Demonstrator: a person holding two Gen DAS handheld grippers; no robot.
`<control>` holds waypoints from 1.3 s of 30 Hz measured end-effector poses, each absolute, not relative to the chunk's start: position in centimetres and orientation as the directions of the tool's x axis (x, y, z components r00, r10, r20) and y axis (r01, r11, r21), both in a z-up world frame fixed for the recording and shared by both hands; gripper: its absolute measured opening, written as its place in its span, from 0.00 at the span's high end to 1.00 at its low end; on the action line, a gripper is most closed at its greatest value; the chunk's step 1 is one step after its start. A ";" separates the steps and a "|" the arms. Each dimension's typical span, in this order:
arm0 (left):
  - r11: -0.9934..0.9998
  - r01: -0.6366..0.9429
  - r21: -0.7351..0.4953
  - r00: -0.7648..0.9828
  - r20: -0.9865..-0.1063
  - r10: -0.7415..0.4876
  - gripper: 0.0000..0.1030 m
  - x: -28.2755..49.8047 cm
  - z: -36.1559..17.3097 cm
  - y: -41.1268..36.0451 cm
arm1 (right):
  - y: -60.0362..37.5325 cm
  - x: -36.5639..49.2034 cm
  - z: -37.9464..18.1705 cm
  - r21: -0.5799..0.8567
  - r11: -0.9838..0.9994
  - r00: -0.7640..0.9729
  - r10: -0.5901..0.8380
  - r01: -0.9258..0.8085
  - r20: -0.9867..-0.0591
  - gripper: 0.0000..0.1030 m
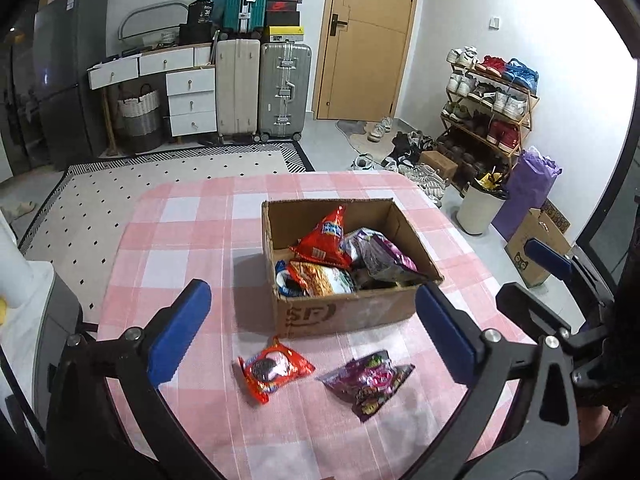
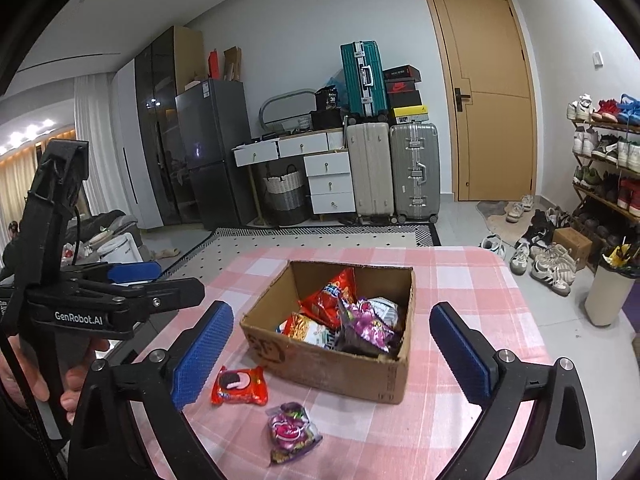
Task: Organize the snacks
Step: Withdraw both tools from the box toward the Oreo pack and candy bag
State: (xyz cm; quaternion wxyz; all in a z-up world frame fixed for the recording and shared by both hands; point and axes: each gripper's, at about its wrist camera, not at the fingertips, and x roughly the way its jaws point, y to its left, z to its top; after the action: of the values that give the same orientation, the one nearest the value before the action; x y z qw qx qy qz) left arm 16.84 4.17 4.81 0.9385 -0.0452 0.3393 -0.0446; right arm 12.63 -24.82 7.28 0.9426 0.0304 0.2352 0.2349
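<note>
On table: "SF" cardboard box (image 1: 352,312), two loose packets — red (image 1: 272,368), purple (image 1: 370,382); left gripper (image 1: 316,334) and right gripper (image 2: 332,356) both agape, empty.

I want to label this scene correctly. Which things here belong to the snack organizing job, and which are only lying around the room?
Belong to the job:
- cardboard box holding snack bags
- red cookie packet on the tablecloth
- purple snack bag beside it
- left gripper and right gripper, both open and empty

Just lying about:
- suitcases
- shoe rack
- white bin
- woven basket
</note>
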 end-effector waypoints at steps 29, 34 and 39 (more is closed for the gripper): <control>0.985 -0.079 -0.154 0.714 -0.698 -0.051 0.01 11.7 -5.0 8.3 | -24.3 9.6 -2.1 0.258 0.876 0.652 0.476 -0.407 -0.590 0.01; 0.982 -0.091 -0.163 0.704 -0.709 -0.052 0.01 12.8 -7.1 8.9 | -23.6 10.5 -3.9 0.271 0.867 0.620 0.490 -0.417 -0.613 0.01; 0.979 -0.105 -0.177 0.691 -0.721 -0.056 0.01 13.7 -8.9 9.4 | -22.5 11.5 -5.4 0.274 0.859 0.591 0.500 -0.432 -0.634 0.01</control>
State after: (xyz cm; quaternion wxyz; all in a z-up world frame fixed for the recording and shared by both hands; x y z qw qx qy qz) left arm 13.69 9.41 -8.93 0.9137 -0.1025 0.3931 0.0133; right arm 11.52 -22.45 -5.41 0.8906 0.0456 0.3691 0.2616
